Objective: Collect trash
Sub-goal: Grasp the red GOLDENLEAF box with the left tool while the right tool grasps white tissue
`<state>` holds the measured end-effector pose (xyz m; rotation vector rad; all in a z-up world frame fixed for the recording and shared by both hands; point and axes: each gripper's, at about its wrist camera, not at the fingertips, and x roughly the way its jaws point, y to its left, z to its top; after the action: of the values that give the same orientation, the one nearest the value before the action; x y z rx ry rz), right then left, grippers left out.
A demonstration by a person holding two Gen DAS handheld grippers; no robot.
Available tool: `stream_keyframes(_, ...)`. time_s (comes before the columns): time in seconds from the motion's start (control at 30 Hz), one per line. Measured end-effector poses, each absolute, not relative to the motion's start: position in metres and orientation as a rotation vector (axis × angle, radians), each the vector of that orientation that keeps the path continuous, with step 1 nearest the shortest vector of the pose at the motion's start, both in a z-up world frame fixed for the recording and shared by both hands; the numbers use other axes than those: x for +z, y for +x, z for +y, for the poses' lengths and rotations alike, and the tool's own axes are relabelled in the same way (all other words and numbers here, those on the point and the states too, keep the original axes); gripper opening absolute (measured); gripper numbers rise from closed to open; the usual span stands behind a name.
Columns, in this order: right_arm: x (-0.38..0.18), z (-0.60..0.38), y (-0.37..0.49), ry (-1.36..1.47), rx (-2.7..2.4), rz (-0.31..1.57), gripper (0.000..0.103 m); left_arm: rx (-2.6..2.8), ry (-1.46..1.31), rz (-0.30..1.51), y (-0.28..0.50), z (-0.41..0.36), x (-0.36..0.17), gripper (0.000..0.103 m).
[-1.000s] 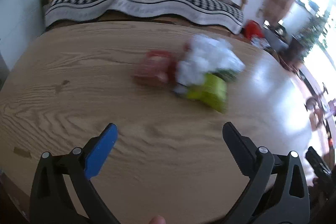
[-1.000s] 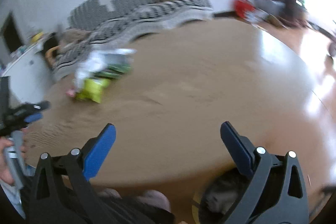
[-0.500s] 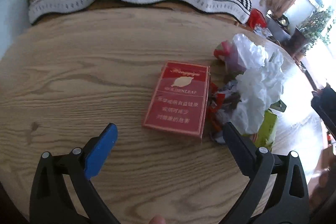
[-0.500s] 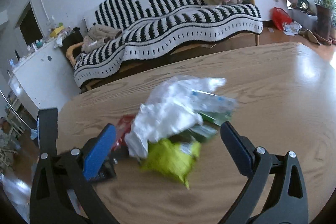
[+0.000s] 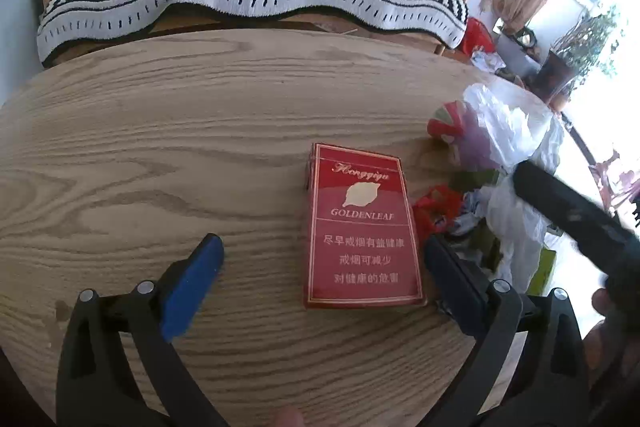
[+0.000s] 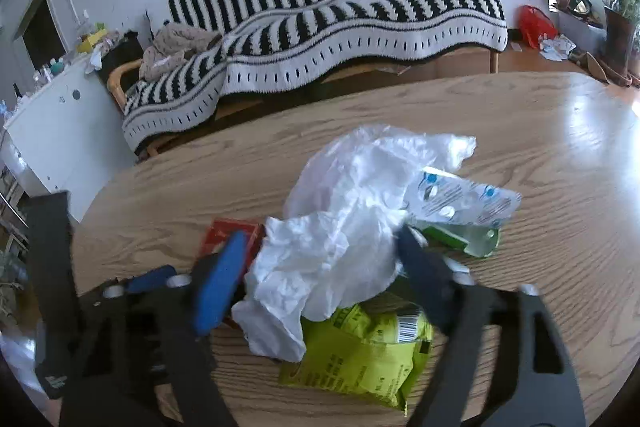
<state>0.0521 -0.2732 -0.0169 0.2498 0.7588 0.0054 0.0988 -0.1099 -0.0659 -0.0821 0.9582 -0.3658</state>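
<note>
A red cigarette pack [image 5: 360, 231] lies flat on the wooden table [image 5: 160, 155], between the fingers of my open left gripper [image 5: 320, 267]. To its right is a heap of trash: white plastic bags [image 5: 516, 131] and red wrappers [image 5: 432, 207]. In the right wrist view my open right gripper [image 6: 320, 267] straddles the crumpled white bag [image 6: 340, 239] over a lime green snack packet [image 6: 360, 355]. A clear wrapper [image 6: 464, 203] and the red pack [image 6: 228, 231] lie beside it. The right gripper's finger [image 5: 568, 211] shows in the left wrist view.
A sofa under a black-and-white striped blanket [image 6: 320, 39] stands behind the table. A white cabinet [image 6: 52, 123] is at the left. A red bag [image 6: 534, 23] and a plant pot [image 6: 620, 39] stand on the floor at the right.
Both grippers have moved forward and down onto the trash. The left now frames the red pack; the right has closed in around the white bag.
</note>
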Motion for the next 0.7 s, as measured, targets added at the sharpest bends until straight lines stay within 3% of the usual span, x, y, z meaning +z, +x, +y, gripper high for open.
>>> stream_keyframes(0.2,-0.02,-0.272,0.055,0.24,0.036,0.751,0.026,-0.355,0.069,0.92,0.097,-0.124,-0.072,0.097)
stream_keyframes(0.3,-0.015,-0.277,0.048,0.25,0.048,0.721,0.022,-0.341,0.083,0.913,0.099,-0.125,-0.073,0.097)
stream_keyframes(0.33,-0.014,-0.278,0.047,0.251,0.049,0.716,0.021,-0.333,0.067,0.905,0.1,-0.123,-0.071,0.089)
stream_keyframes(0.37,-0.013,-0.28,0.045,0.255,0.051,0.708,0.021,-0.315,0.071,0.896,0.1,-0.121,-0.07,0.062)
stream_keyframes(0.4,-0.013,-0.282,0.044,0.262,0.059,0.704,0.02,-0.287,0.083,0.881,0.1,-0.12,-0.068,0.054)
stream_keyframes(0.7,0.001,-0.296,0.026,0.301,0.112,0.602,0.018,-0.313,-0.067,0.919,0.103,-0.101,-0.062,0.053)
